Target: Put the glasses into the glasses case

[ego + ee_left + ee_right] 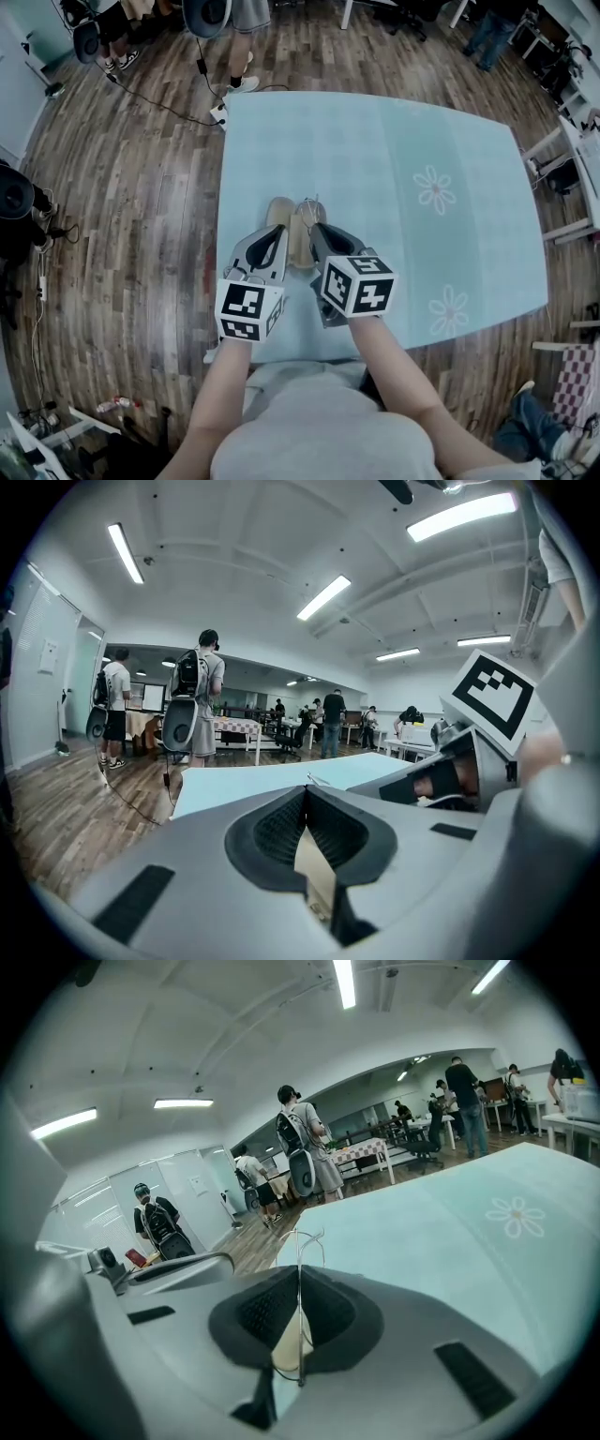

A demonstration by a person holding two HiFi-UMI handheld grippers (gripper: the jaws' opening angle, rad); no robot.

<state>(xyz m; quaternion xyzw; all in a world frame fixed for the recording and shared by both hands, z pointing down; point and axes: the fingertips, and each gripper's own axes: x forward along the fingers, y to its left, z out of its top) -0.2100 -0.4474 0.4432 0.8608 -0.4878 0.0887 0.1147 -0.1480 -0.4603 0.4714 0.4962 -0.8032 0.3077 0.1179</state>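
- In the head view, the glasses case (277, 212) is seen lying on the light blue worktop (375, 159), near its close edge, with the glasses (310, 208) just beside it on the right.
- Both tools are brought together over these two things: the left hand-held gripper (277, 232) at the case and the right hand-held gripper (315, 231) at the glasses.
- In the left gripper view, the jaws are seen pressed together at their tips, and a beige sliver of the case (314, 869) is wedged lower down between the pads.
- The case appears to be pinched by an edge, though this cannot be confirmed from so narrow a glimpse.
- The case is judged to be light and fairly stiff. A hold on its rim or flap should be enough to steady it, but it could slide on the cloth if pushed.
- In the right gripper view, the jaws are closed on a thin wire part of the glasses (300, 1239), which is held upright between the pads with the beige case (284, 1340) below.
- The frame is judged to be very light, springy and easily bent, and the lenses fragile.
- A gentle pinch on the wire near the bridge or a hinge is therefore preferred, and the lenses are best left untouched.
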